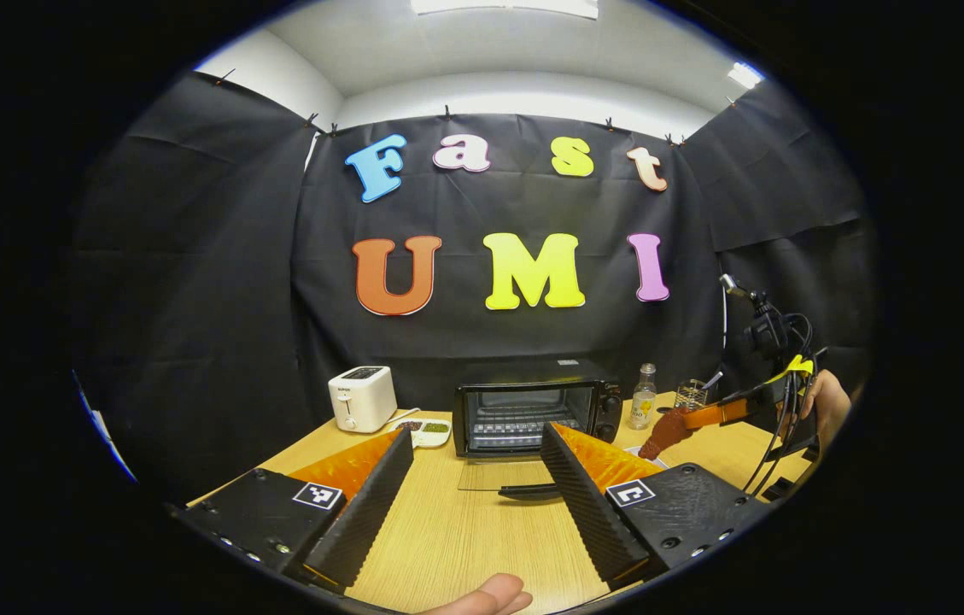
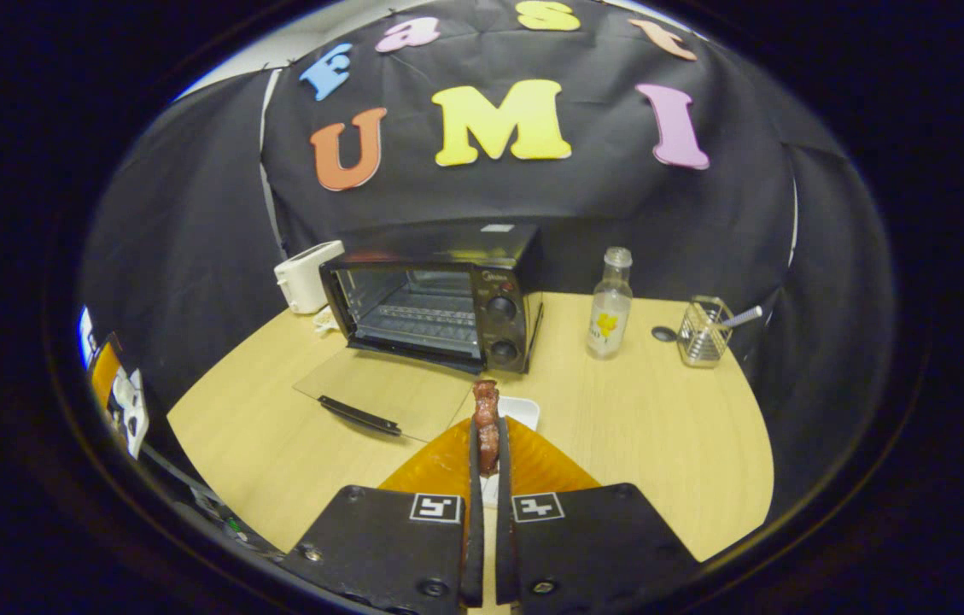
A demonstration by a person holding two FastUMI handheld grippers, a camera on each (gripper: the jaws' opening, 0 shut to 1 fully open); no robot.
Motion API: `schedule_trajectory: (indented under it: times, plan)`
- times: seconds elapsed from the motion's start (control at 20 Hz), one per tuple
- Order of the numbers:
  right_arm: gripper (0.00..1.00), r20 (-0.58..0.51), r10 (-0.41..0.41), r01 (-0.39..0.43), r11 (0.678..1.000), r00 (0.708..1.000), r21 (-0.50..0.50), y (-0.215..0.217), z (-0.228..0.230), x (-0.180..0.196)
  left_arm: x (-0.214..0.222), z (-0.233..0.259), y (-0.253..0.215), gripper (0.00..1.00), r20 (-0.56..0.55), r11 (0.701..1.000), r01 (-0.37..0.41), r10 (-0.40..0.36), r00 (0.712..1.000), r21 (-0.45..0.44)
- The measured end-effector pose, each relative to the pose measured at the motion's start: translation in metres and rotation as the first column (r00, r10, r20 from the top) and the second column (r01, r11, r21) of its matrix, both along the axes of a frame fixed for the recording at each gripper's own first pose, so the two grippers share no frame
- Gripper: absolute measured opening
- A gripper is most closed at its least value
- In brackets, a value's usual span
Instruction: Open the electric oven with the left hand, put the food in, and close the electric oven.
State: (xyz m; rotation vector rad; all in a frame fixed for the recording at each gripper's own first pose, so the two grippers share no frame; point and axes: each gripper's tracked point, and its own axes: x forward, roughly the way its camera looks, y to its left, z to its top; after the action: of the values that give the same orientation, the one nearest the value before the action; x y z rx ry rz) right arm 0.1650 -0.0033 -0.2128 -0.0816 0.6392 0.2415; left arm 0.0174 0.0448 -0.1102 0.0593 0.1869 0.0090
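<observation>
The black electric oven (image 1: 533,406) (image 2: 439,295) stands at the back of the wooden table, its glass door (image 2: 379,393) (image 1: 503,474) folded down flat with the wire rack showing inside. My left gripper (image 1: 473,448) is open, a short way in front of the door, holding nothing. My right gripper (image 2: 487,436) is shut on a reddish-brown piece of food (image 2: 487,423) (image 1: 663,433), lifted above a small white dish (image 2: 517,412) to the right of the oven door. In the left gripper view the right gripper (image 1: 686,423) shows at the right, held by a hand.
A white toaster (image 1: 362,397) (image 2: 306,275) and a small divided dish (image 1: 423,430) sit left of the oven. A clear bottle (image 2: 610,303) (image 1: 642,397) and a wire holder (image 2: 704,331) (image 1: 690,393) stand to its right. A fingertip (image 1: 490,595) shows at the bottom edge.
</observation>
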Motion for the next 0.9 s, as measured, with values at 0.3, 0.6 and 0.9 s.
schedule_trajectory:
  times: [0.3, 0.6, 0.9]
  plan:
    - [0.09, 0.16, 0.1, -0.084, 0.991, 0.982, -0.101, 0.076, 0.019, 0.002, -0.007, -0.006, 0.017, 0.96, -0.007, 1.0, -0.017, 0.017, 1.0, 0.003]
    - [0.09, 0.248, 0.148, -0.119, 0.985, 0.957, -0.127, 0.156, 0.001, 0.036, -0.013, -0.006, 0.048, 0.96, -0.005, 0.997, -0.076, 0.076, 0.997, -0.005]
    - [0.08, 0.283, 0.074, -0.072, 0.997, 0.956, -0.018, 0.2, -0.026, 0.088, -0.007, -0.01, 0.07, 0.96, 0.01, 0.991, -0.127, 0.128, 0.992, -0.044]
